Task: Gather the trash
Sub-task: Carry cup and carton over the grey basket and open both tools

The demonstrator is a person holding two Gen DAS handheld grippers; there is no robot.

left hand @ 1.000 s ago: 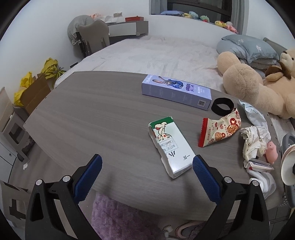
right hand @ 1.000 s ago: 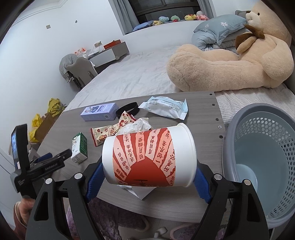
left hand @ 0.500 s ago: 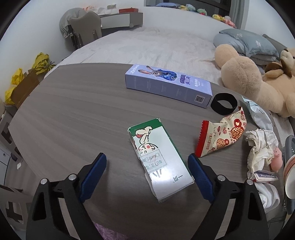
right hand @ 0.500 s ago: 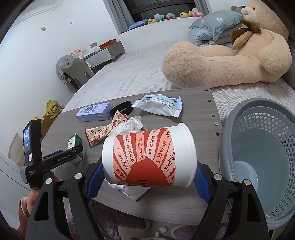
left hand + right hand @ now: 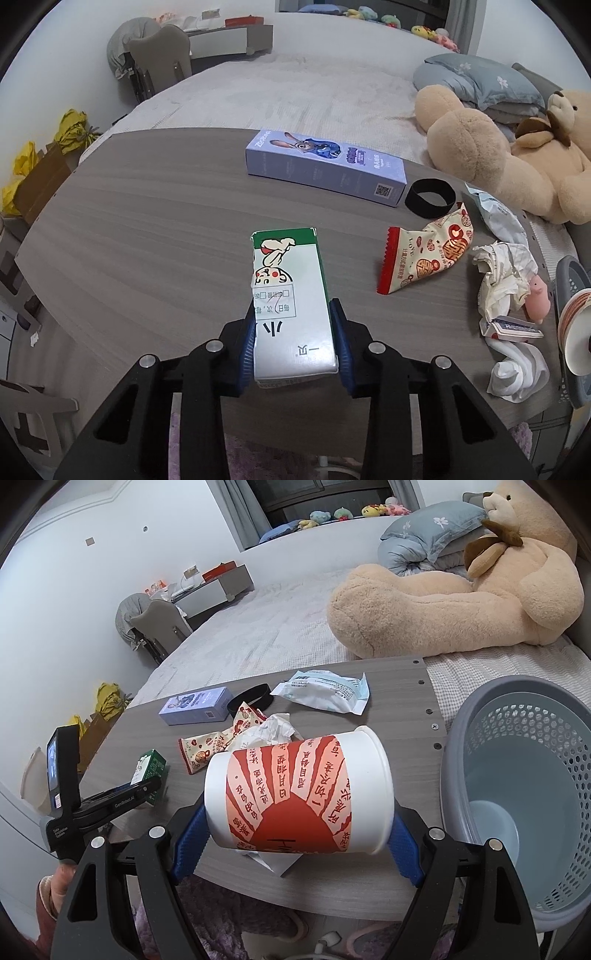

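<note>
grey wood-grain table [image 5: 129, 229] carries most of the trash, so the collecting looks barely begun: the grey perforated basket [image 5: 524, 716] at the right end of the table shows only its bare bottom. two pieces are in hand. the left gripper [image 5: 295, 334] has just closed its jaws and now pinches the near end of one green-and-white carton [image 5: 290, 295], which lies flat on the table near its near edge. the right gripper [image 5: 297, 829] clamps one red-and-white paper cup [image 5: 295, 794] end to end, lying sideways, just left of the basket and not yet over it.

left on the table, counted: one lilac box [image 5: 325, 166] at the far side, one black band [image 5: 429, 197] beside it, one red snack wrapper [image 5: 424, 254], one pale blue-white packet [image 5: 325, 690], one crumpled paper wad [image 5: 502, 273], one small pink figure [image 5: 537, 301], one white twisted scrap [image 5: 517, 369] and one small blue packet [image 5: 511, 326]. both held pieces need dropping in the basket first, i judge.
</note>
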